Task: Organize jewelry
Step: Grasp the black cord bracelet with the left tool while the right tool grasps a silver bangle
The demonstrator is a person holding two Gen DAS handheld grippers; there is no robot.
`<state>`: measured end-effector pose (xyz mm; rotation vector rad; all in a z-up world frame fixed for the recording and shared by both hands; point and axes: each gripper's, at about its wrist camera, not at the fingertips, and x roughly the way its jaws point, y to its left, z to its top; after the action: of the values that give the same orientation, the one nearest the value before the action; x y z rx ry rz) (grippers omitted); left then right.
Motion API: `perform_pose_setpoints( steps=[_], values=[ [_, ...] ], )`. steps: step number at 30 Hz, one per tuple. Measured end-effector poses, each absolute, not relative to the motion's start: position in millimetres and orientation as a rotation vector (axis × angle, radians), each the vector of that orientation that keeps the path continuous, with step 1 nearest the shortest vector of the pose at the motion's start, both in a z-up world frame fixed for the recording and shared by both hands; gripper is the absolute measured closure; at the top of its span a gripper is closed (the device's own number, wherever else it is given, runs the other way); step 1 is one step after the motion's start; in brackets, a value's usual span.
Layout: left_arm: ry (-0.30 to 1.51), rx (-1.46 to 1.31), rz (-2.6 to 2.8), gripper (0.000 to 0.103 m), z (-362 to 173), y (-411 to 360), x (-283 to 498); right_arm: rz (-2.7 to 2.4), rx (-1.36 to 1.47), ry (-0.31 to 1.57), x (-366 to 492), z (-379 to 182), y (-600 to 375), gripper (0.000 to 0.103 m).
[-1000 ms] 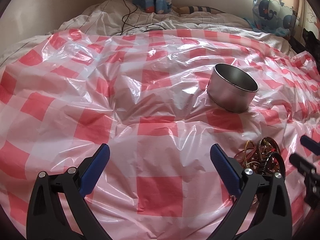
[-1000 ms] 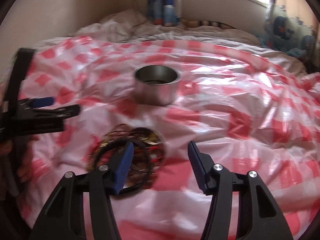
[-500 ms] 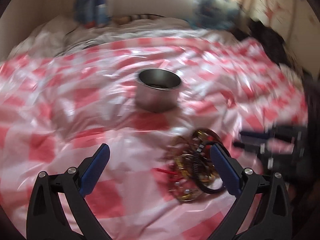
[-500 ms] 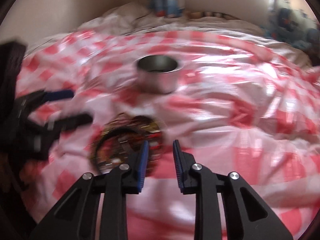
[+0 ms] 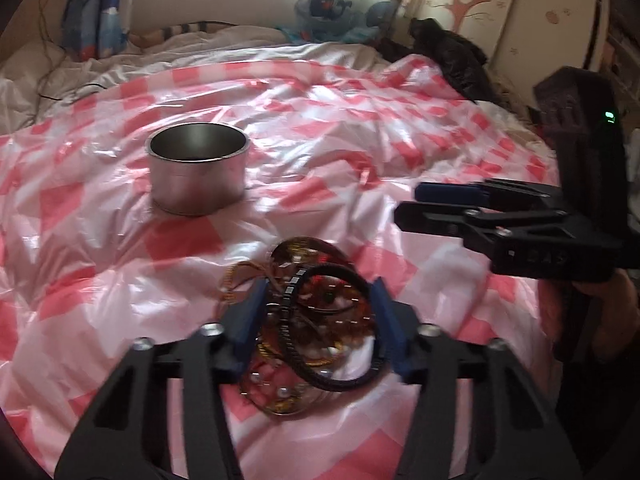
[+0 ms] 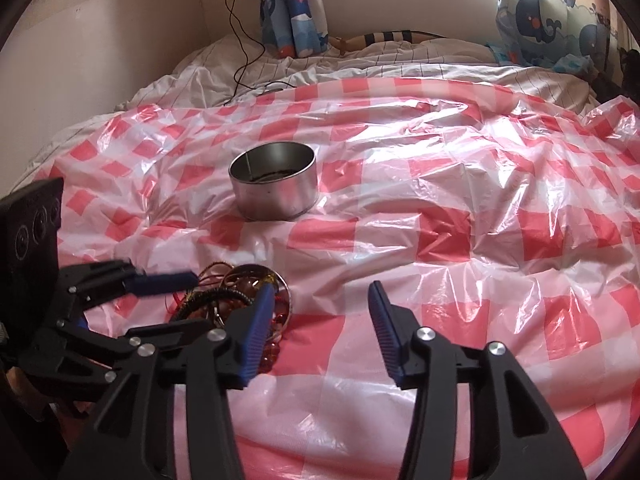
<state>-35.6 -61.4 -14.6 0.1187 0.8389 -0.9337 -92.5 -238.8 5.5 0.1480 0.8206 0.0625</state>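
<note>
Left gripper (image 5: 318, 312) jaws parted around bracelets (image 5: 316, 324) – not clenched; right gripper (image 6: 320, 320) spread, empty; crinkled red-checked plastic sheet (image 6: 460, 208) over bed, tin (image 6: 274, 186) beyond jaws, whale curtains (image 6: 292, 8) behind

A bedroom: rumpled bed (image 6: 360, 64), whale-print curtains (image 6: 292, 4), window behind.

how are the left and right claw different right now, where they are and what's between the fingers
The left claw sits over the pile of jewelry, its fingers either side of the black bracelet; the right claw is beside that pile with only the checkered plastic sheet between its fingers. Neither is gripping anything: both stand open, and both point toward the metal tin.
</note>
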Motion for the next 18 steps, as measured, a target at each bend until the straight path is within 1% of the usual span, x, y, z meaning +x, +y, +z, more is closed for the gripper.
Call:
perform_pose_setpoints(
  steps=[1,2,3,6,10,11,12,15,18],
  values=[
    [0.849,0.122,-0.936,0.064,-17,-60,-36,0.063,0.149,0.823,-92,5,-238,0.054],
    [0.864,0.134,-0.917,0.071,-20,-60,-34,0.065,0.150,0.826,-91,4,-238,0.054],
    [0.884,0.136,-0.901,0.074,-23,-59,-31,0.068,0.151,0.828,-91,3,-237,0.054],
    [0.931,0.086,-0.878,0.075,-29,-49,-22,0.075,0.154,0.829,-89,2,-236,0.053],
    [0.936,0.139,-0.876,0.075,-31,-55,-26,0.092,0.168,0.841,-86,-2,-234,0.053],
    [0.935,0.140,-0.875,0.080,-31,-55,-26,0.096,0.170,0.845,-85,-3,-234,0.053],
    [0.943,0.133,-0.878,0.092,-30,-54,-25,0.101,0.169,0.850,-84,-4,-233,0.053],
    [0.957,0.113,-0.858,0.093,-27,-45,-22,0.114,0.159,0.864,-77,-7,-229,0.054],
    [0.940,0.057,-0.870,0.094,-12,-31,-18,0.128,0.150,0.875,-69,-10,-224,0.061]
  ],
)
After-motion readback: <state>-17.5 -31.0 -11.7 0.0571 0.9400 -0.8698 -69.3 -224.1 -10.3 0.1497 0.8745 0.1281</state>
